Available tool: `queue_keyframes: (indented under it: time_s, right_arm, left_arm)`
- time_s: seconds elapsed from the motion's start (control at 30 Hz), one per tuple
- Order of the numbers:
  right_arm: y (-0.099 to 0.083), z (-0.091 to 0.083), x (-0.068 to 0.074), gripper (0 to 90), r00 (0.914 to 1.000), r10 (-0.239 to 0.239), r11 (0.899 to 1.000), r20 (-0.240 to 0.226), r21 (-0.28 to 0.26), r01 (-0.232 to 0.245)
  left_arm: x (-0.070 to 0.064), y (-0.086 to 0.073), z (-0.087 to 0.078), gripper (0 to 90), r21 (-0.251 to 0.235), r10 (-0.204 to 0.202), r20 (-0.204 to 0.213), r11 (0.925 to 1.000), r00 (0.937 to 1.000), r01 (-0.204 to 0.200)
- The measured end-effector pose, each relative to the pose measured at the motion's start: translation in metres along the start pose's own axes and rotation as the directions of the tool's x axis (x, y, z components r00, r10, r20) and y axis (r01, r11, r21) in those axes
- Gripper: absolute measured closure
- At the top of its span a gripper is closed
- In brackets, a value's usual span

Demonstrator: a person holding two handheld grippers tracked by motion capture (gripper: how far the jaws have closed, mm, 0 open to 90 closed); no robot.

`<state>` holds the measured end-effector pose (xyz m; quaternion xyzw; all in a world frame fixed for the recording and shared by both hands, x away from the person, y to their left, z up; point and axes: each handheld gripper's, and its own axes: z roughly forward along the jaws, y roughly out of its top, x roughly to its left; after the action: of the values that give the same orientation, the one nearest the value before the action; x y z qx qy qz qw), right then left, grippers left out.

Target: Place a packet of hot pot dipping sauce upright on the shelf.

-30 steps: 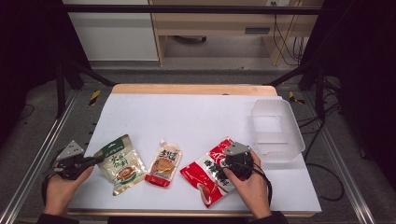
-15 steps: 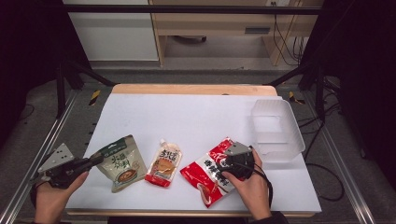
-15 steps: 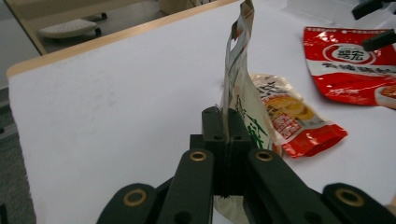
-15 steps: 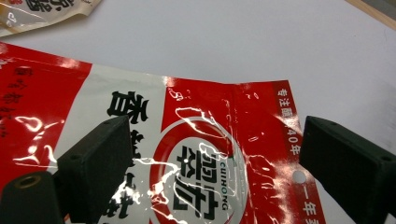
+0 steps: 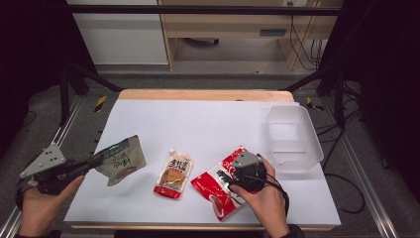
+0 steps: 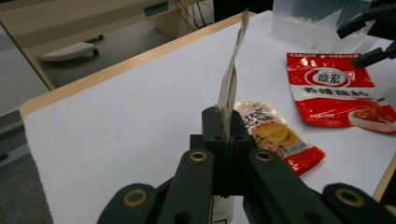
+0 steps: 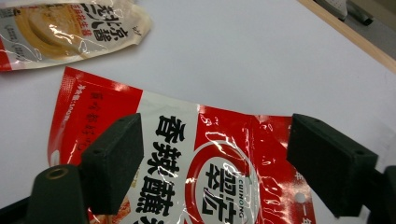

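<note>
Your left gripper (image 5: 94, 161) is clamped tight on the lower edge of the green sauce packet (image 5: 121, 159), which stands edge-on above the closed jaws in the left gripper view (image 6: 229, 88) and hangs clear of the tabletop (image 5: 208, 124). Just beyond that gripper's tip lies the orange spouted pouch (image 6: 273, 135), flat on the tabletop (image 6: 116, 130); farther off to its right lies the red sauce packet (image 6: 334, 91), and past that, at the far edge, stands the clear plastic bin (image 6: 310, 23). Your right gripper (image 7: 215, 154) is spread wide, holding nothing, its jaws poised over the red sauce packet (image 7: 205, 172) with one jaw to either side of the printed label. Ahead of it and to its left lies the orange spouted pouch (image 7: 70, 28). In the high view the right gripper (image 5: 229, 179) sits over the red sauce packet (image 5: 218, 191), with the clear plastic bin (image 5: 293, 141) near on its right.
</note>
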<state>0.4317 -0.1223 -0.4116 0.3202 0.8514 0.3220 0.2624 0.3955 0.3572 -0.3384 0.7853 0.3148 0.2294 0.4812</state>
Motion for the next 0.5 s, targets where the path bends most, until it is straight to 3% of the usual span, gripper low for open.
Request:
queue_keyframes:
  time_s: [0.23, 0.27, 0.37, 0.5]
  right_arm:
    - [0.015, -0.009, -0.004, 24.5, 0.9974, -0.034, 0.999, -0.064, 0.022, 0.035]
    - [0.022, -0.013, -0.004, 25.5, 0.9955, -0.074, 0.997, -0.059, 0.028, 0.076]
    - [0.032, -0.018, -0.004, 23.1, 0.9896, -0.124, 0.991, -0.072, 0.049, 0.128]
    - [0.042, -0.024, -0.007, 23.1, 0.9831, -0.132, 0.989, -0.126, 0.053, 0.140]
  left_arm:
    - [-0.003, 0.021, 0.009, 90.0, 0.014, 0.044, 0.036, 0.9989, 0.9984, -0.045]
    - [-0.004, 0.025, 0.011, 90.0, 0.019, 0.055, 0.040, 0.9983, 0.9977, -0.056]
    - [-0.009, 0.042, 0.019, 90.0, 0.019, 0.095, 0.050, 0.9952, 0.9942, -0.096]
    - [-0.015, 0.055, 0.024, 90.0, 0.022, 0.120, 0.063, 0.9923, 0.9907, -0.122]
